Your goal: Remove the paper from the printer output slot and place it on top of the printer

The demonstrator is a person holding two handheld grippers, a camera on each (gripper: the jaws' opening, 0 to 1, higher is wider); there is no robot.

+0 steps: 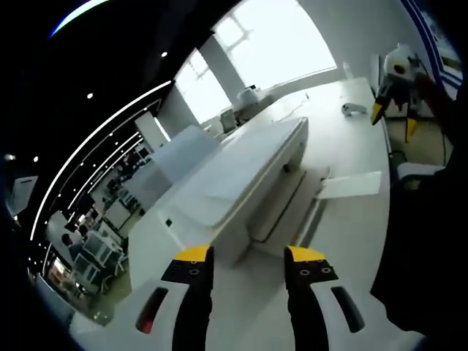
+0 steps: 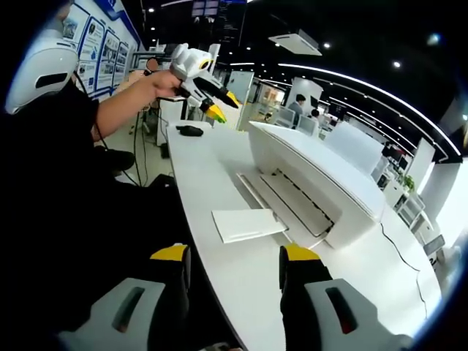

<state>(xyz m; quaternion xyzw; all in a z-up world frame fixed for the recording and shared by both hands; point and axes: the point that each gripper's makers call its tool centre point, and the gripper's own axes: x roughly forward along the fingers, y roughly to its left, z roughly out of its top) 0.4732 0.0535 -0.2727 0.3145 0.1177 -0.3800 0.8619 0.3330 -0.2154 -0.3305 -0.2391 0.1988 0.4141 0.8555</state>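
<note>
Right gripper (image 2: pixel 232 257), jaws apart and empty, low centre of frame; paper (image 2: pixel 247 224) just beyond, flat at the printer (image 2: pixel 322 179) output slot, long axis left-right; left gripper (image 2: pixel 218 107), state untold, far upper left, well apart.

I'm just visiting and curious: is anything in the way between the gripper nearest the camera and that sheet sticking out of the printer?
Nothing visible. In the right gripper view, only bare white table lies between the open right gripper and the paper at the printer slot.
</note>
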